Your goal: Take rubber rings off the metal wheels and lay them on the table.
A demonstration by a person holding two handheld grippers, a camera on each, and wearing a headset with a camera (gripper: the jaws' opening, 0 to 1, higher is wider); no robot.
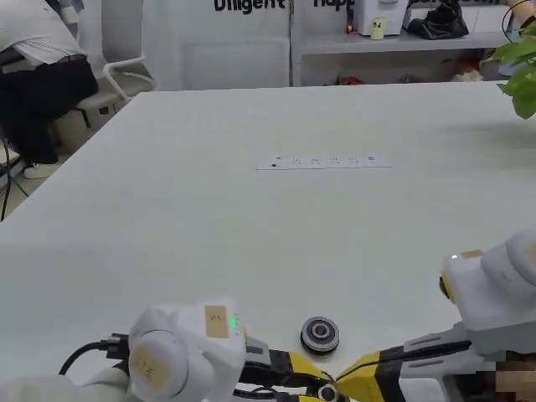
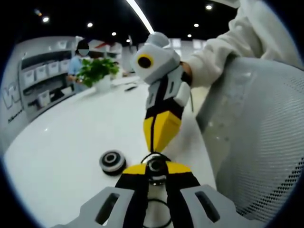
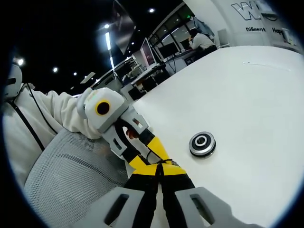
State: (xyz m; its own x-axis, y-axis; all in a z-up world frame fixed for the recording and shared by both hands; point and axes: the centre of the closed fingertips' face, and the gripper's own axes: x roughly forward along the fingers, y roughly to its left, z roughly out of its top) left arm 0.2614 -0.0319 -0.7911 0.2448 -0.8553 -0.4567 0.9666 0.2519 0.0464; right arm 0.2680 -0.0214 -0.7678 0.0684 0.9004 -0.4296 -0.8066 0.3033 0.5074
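Office-type showrm w/ wall lettering point(image 1: 249, 5), shelves point(image 2: 34, 61), mesh chair point(image 2: 256, 142).

Count, this moment.

Grippers: 2. These are my left gripper point(image 2: 156, 169) and my right gripper point(image 3: 159, 167).

Metal wheels: 2. The loose wheel point(image 1: 320, 333) lies on the counter point(image 1: 209, 209), and the held wheel point(image 2: 156, 164) sits in my left jaws.

Thin black loop, taken as a rubber ring point(image 2: 169, 214): 1 that I can make out.

Single items: power strip point(image 1: 322, 161), potted plant point(image 2: 97, 71), mesh chair point(image 2: 256, 142).

Other people: 2. There is a seated person point(image 1: 33, 75) and a standing person point(image 2: 80, 53).
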